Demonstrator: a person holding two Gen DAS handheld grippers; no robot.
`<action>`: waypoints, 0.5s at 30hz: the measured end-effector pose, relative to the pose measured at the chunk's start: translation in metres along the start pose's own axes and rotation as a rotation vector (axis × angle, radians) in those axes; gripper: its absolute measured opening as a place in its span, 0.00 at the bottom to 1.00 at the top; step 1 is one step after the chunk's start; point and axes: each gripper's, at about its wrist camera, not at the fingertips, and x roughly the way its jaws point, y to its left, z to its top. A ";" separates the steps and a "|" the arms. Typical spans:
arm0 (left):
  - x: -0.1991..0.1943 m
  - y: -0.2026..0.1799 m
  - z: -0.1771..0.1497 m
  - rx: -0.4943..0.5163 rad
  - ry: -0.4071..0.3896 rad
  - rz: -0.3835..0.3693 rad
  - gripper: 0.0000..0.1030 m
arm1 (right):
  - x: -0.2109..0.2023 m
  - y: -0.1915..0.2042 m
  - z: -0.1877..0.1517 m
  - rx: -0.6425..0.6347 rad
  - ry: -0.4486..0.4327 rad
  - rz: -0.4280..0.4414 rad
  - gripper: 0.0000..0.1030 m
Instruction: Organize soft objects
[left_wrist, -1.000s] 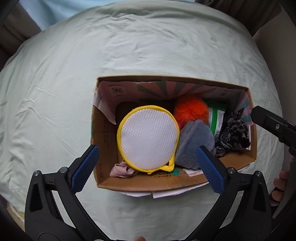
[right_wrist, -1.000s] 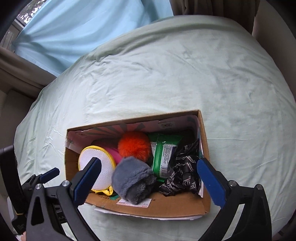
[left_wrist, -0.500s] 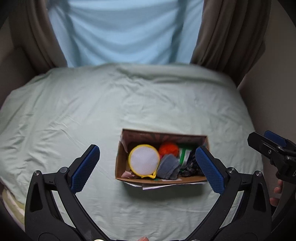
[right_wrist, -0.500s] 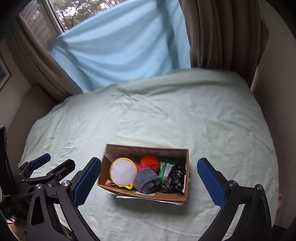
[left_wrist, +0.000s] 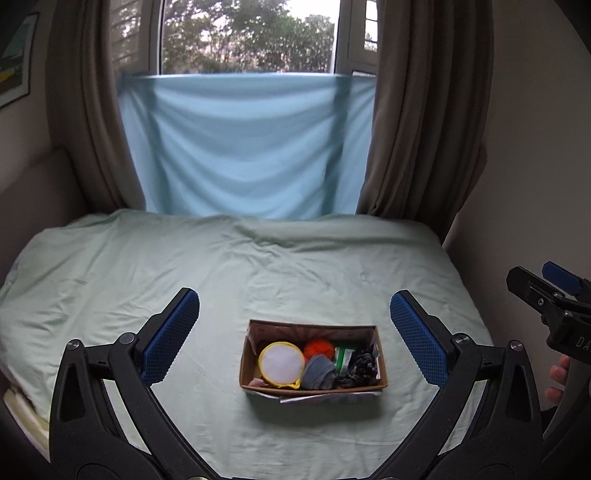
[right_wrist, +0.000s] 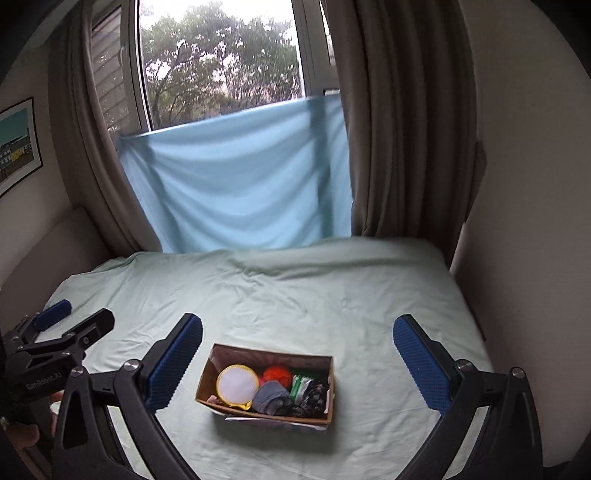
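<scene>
- Both claws have pulled well back from the cardboard box (left_wrist: 313, 384) since a second ago: then the box filled both views, now it sits small on the bed (left_wrist: 258, 266), with window (left_wrist: 251, 37), curtains (left_wrist: 424, 110) and the blue cloth (left_wrist: 243, 147) across the lower window come into view.
- Box contents unchanged in arrangement.
- Left claw (left_wrist: 295, 338): wide open, blue pads spread either side of the box in its own view, nothing held. Clear of the box, above and nearer the camera.
- Right claw (right_wrist: 298, 360): likewise wide open and empty, its pads framing the box from the nearer side.
- Each claw shows at the edge of the other's view: right one at the far right of the left view, left one at the far left of the right view, both well apart from the box.
- Box open at top, resting on the pale green bed sheet.
- Inside the box, at its left end: round white mesh pouch with yellow rim (left_wrist: 281, 364), propped on edge.
- Right of the pouch: grey fuzzy item (left_wrist: 318, 372), with an orange pom-pom (left_wrist: 318, 346) behind it.
- Further right: green packet (left_wrist: 343, 357), then black-and-white patterned fabric (left_wrist: 362, 369) at the right end.
- Pinkish cloth (left_wrist: 258, 382) peeks out below the pouch, at the near left corner.
- Framed picture (right_wrist: 16, 144) on the wall left of the window.
</scene>
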 end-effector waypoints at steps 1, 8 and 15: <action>-0.004 -0.002 -0.002 0.003 -0.011 -0.001 1.00 | -0.006 0.002 -0.002 -0.006 -0.015 -0.015 1.00; -0.034 -0.012 -0.007 0.054 -0.096 0.002 1.00 | -0.031 -0.002 -0.014 -0.012 -0.076 -0.083 1.00; -0.044 -0.019 -0.013 0.076 -0.129 -0.006 1.00 | -0.043 -0.010 -0.017 0.005 -0.111 -0.104 1.00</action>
